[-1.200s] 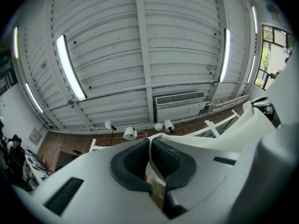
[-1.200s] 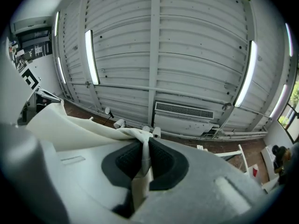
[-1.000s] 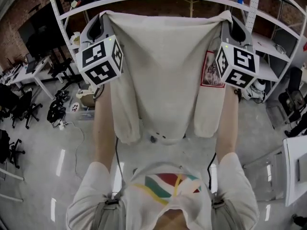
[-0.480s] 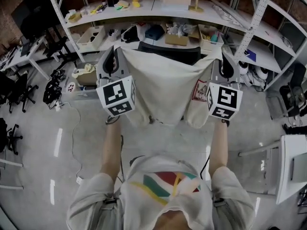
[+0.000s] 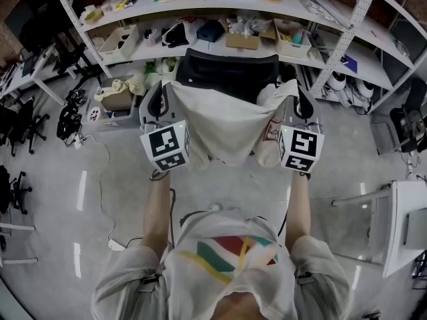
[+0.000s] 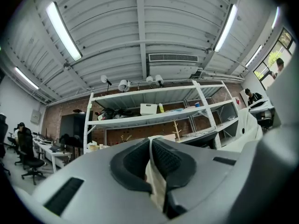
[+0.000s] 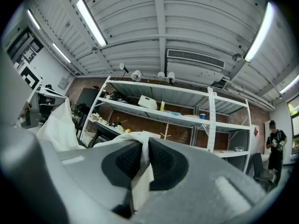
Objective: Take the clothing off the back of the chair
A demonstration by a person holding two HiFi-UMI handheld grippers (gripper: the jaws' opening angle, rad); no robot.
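A cream sweatshirt with a red patch hangs spread between my two grippers, sagging in the middle. It is just in front of the black chair, whose bare back shows above it. My left gripper is shut on the garment's left shoulder, and a fold of fabric is pinched between its dark pads. My right gripper is shut on the right shoulder, with cloth squeezed between its pads. I cannot tell whether the cloth still touches the chair.
A white shelving rack full of boxes and clutter stands behind the chair. A cardboard box and cables lie on the floor at left, near office chairs. A white table is at right. A person stands far off.
Both grippers have come down together with the sweatshirt, from high in front of the camera to about waist height. The chair and the shelves, hidden before by the cloth, now show.
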